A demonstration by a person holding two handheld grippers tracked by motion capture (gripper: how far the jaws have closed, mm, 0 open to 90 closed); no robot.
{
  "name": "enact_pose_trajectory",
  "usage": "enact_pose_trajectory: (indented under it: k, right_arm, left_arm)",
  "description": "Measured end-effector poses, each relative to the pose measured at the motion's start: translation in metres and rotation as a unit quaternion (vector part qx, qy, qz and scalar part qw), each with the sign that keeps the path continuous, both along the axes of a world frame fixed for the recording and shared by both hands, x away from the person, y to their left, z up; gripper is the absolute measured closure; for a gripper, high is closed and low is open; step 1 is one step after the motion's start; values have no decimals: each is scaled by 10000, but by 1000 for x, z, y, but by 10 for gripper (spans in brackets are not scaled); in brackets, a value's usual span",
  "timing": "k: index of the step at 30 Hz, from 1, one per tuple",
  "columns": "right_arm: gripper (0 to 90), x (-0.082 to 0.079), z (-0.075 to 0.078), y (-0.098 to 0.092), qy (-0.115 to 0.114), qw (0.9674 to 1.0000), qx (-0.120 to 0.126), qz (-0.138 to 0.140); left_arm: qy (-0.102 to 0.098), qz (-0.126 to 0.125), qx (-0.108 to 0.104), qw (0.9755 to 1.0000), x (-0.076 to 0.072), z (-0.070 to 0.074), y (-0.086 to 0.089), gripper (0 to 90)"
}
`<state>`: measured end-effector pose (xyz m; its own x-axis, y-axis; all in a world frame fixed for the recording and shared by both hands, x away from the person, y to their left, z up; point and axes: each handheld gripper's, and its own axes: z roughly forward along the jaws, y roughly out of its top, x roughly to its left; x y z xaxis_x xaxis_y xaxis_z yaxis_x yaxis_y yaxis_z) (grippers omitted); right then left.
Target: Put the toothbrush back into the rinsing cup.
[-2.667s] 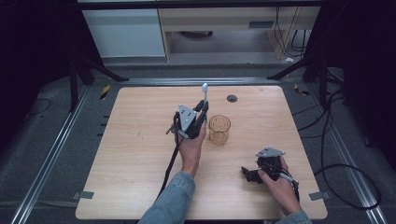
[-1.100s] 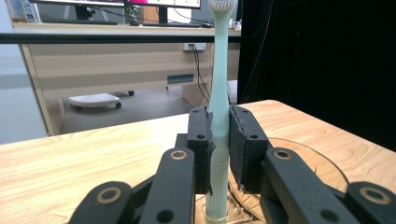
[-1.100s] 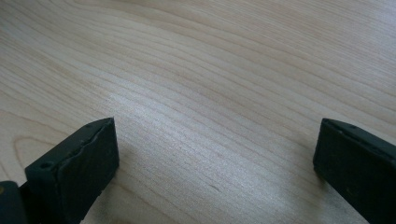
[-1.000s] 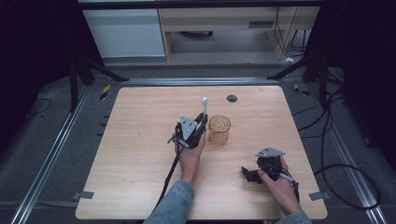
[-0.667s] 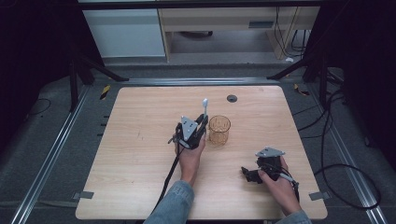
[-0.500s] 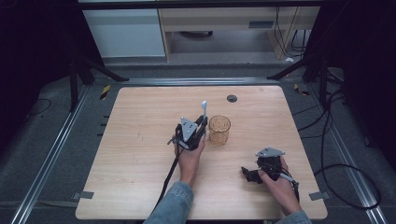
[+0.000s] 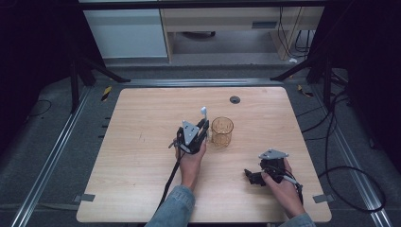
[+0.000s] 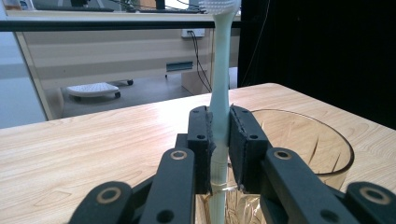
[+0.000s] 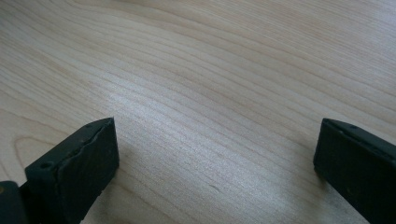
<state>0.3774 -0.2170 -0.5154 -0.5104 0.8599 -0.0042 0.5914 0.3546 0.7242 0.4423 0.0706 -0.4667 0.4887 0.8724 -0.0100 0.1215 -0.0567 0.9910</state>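
1. We see the left tongs near the middle of the pale wooden table, pressed tight on the handle of a slim pale-green toothbrush; the toothbrush stands upright, bristle head up.
2. Our left forearm reaches forward from the near edge; just right of the tongs stands a clear amber ribbed glass cup.
3. The right tongs rest low near the table's near right corner, jaws spread wide, holding nothing.

Table evenly lit from overhead; surroundings at 3 and 9 o'clock dark. Soft glare on wood; close jaws blurred.
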Motion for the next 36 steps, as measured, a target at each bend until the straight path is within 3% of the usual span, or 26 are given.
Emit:
enact_pose_trajectory:
  k: [24,36]
  right_arm:
    - [4,0,0,0,-7,10000,-2,6]
    - [4,0,0,0,-9,10000,-3,9]
  left_arm:
    - [10,-34,23,10000,-1,1,-1,831]
    - [147,-66,83,9998,-1,4,1,813]
